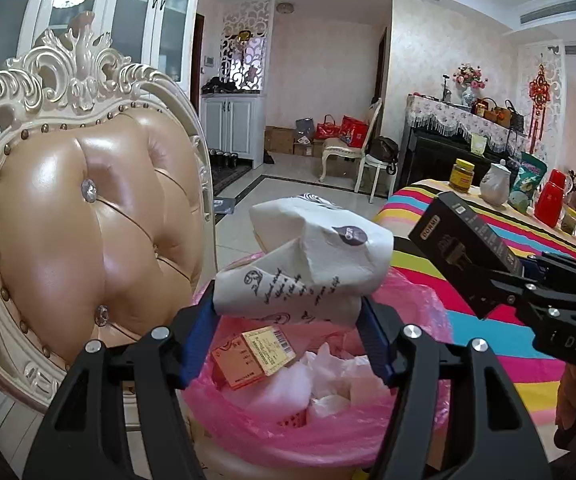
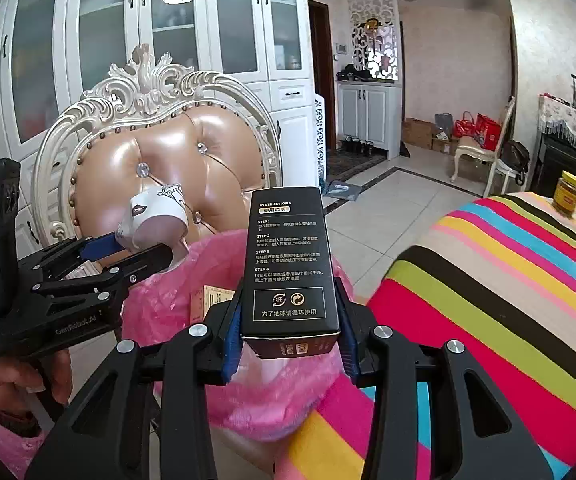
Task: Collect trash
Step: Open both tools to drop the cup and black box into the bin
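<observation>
Bin liner point(image 1: 248, 432) gapes directly beneath both claws: left claw point(image 1: 288, 312) pinches the crumpled paper bag point(image 1: 311, 256), right claw point(image 2: 289, 336) clamps the black box point(image 2: 288, 264), long axis pointing away.

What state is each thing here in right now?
Left gripper: shut on paper cup, above bin.
Right gripper: shut on black box.
Bin: open, pink liner, partly filled with trash.
Jar: lidded, upright on table.
</observation>
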